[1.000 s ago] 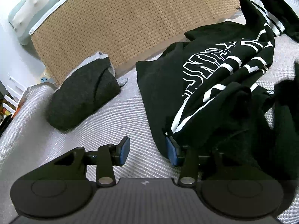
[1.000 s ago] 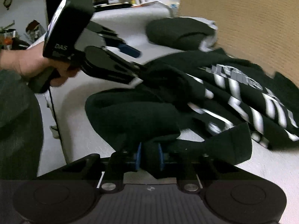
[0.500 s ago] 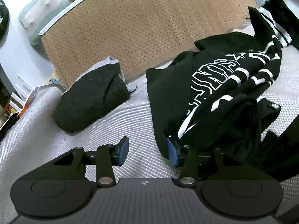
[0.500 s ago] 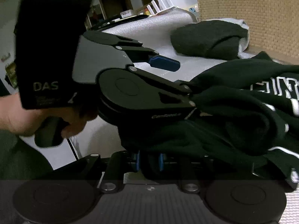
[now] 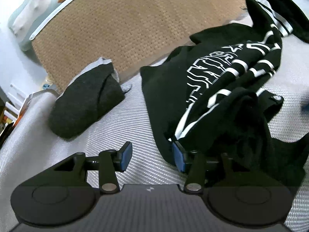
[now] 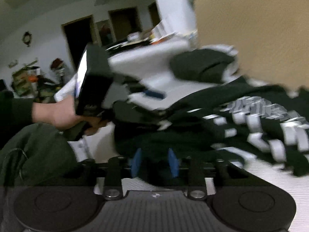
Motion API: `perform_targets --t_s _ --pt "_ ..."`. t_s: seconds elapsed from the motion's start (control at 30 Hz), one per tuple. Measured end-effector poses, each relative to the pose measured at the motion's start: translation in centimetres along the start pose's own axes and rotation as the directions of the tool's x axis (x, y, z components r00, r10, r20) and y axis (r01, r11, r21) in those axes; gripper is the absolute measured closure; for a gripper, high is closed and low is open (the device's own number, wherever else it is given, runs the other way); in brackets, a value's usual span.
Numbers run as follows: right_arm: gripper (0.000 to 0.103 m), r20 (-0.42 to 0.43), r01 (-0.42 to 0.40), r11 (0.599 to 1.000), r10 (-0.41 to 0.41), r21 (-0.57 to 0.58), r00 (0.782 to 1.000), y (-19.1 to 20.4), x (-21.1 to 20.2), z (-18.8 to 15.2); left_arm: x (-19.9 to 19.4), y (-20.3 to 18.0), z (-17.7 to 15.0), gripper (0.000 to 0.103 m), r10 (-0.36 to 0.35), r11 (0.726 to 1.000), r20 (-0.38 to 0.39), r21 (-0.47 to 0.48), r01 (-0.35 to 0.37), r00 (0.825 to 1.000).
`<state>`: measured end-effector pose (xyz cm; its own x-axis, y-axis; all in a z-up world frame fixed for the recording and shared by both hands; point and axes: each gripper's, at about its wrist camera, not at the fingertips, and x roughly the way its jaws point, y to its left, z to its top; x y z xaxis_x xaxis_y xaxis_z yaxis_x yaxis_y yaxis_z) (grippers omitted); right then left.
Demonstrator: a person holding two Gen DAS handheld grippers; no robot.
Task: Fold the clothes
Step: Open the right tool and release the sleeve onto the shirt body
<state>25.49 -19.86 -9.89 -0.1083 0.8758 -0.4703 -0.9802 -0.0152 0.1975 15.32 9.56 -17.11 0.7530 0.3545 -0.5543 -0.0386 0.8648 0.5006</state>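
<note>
I am in a home, in a bedroom: a bed [image 5: 48,154] with a woven headboard [image 5: 135,29], a plush toy [image 5: 32,5] behind it, doorways [image 6: 79,38] and a cluttered shelf [image 6: 25,77] beyond.

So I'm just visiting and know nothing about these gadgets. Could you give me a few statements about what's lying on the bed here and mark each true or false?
1. The black sweatshirt carries white lettering. True.
2. A folded dark grey garment lies apart from the sweatshirt, near the woven headboard. True.
3. The left gripper is clamped tight on the grey garment. False: its jaws stand open with only the bed cover between them; the sweatshirt drapes over one finger.
4. The sweatshirt is neatly folded into a square. False: it lies bunched and rumpled.
5. The right gripper has black cloth between its jaws. True, while they are opening.
</note>
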Motion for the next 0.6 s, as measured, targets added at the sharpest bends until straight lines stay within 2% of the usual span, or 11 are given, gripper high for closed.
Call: perform_targets --t_s 0.1,0.2,0.3,0.47,0.6 --pt "0.06 0.025 0.122 0.992 -0.122 0.022 0.992 -2.6 -1.9 -0.3 -0.1 -0.2 0.0 0.053 -0.001 1.0 -0.004 0.021 0.001 1.0" --pt "0.06 0.024 0.302 0.952 -0.304 0.054 0.952 -5.6 -2.6 -0.4 -0.1 -0.2 0.1 0.053 -0.001 1.0 -0.008 0.027 0.001 1.0" --pt "0.06 0.0 0.392 0.919 -0.392 0.034 0.92 -7.9 -2.6 -0.8 -0.1 -0.3 0.0 0.053 -0.002 0.999 -0.011 0.037 0.002 1.0" --pt "0.06 -0.084 0.434 0.895 -0.443 -0.106 0.893 -9.9 -0.8 -2.2 0.2 -0.3 0.1 0.053 0.0 0.999 -0.019 0.038 0.001 1.0" --pt "0.06 -0.091 0.401 0.908 -0.412 -0.122 0.906 -10.0 1.1 -2.3 0.5 -0.5 0.2 0.054 0.007 0.999 -0.025 0.049 -0.006 1.0"
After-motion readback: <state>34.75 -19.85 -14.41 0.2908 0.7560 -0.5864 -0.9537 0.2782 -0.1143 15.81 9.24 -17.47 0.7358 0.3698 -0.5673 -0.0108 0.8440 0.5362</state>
